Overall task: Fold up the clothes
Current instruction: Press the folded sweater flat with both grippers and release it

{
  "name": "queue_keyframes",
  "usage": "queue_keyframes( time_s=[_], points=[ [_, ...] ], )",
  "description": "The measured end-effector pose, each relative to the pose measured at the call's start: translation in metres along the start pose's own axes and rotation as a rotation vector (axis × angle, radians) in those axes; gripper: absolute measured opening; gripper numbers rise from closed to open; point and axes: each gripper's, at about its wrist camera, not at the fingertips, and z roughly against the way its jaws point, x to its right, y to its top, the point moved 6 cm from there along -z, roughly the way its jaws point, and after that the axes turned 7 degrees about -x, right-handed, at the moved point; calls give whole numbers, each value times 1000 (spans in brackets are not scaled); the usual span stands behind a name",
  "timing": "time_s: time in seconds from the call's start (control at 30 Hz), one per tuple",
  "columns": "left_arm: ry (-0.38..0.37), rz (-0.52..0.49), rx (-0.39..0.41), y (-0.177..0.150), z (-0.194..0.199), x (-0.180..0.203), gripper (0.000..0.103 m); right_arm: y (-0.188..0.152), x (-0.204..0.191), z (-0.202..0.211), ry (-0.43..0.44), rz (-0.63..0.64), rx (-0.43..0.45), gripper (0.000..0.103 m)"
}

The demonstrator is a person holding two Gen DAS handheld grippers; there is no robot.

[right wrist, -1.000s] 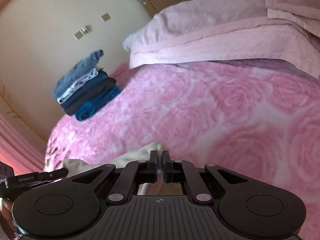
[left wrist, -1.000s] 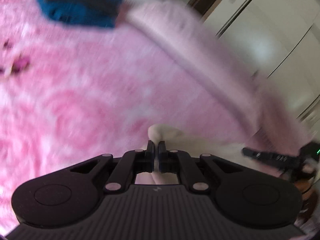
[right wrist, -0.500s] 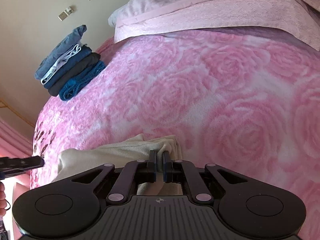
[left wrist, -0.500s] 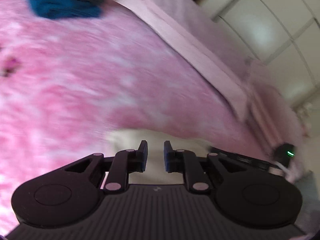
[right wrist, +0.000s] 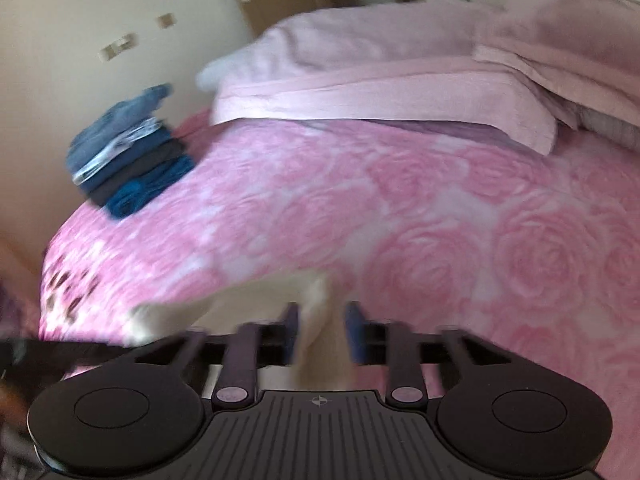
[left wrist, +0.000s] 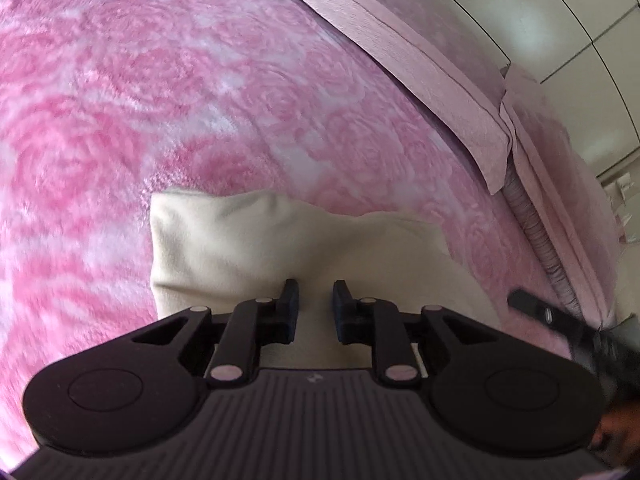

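Observation:
A cream garment (left wrist: 248,240) lies folded flat on the pink rose-patterned bedspread (left wrist: 160,100). My left gripper (left wrist: 316,300) is open just above its near part, holding nothing. In the right wrist view the same cream garment (right wrist: 316,300) shows blurred between the fingers of my right gripper (right wrist: 320,328), which is open, the cloth loose in the gap. The right gripper's tip (left wrist: 536,308) shows at the right edge of the left wrist view.
A stack of folded blue and dark clothes (right wrist: 128,160) sits at the far left corner of the bed. Pale pink pillows and a folded blanket (right wrist: 400,80) lie along the head of the bed. White wardrobe doors (left wrist: 560,40) stand beyond.
Both grippers have opened and let go of the cream garment, the left one first. The garment now lies flat on the bed. Both grippers are drawing back.

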Motion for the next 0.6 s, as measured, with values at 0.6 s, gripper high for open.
queue_keyframes(
  time_s=[0.6],
  points=[
    [73,-115,69,-34,54,33,5,-38,-28,-26,-30,99,-30,17]
  ],
)
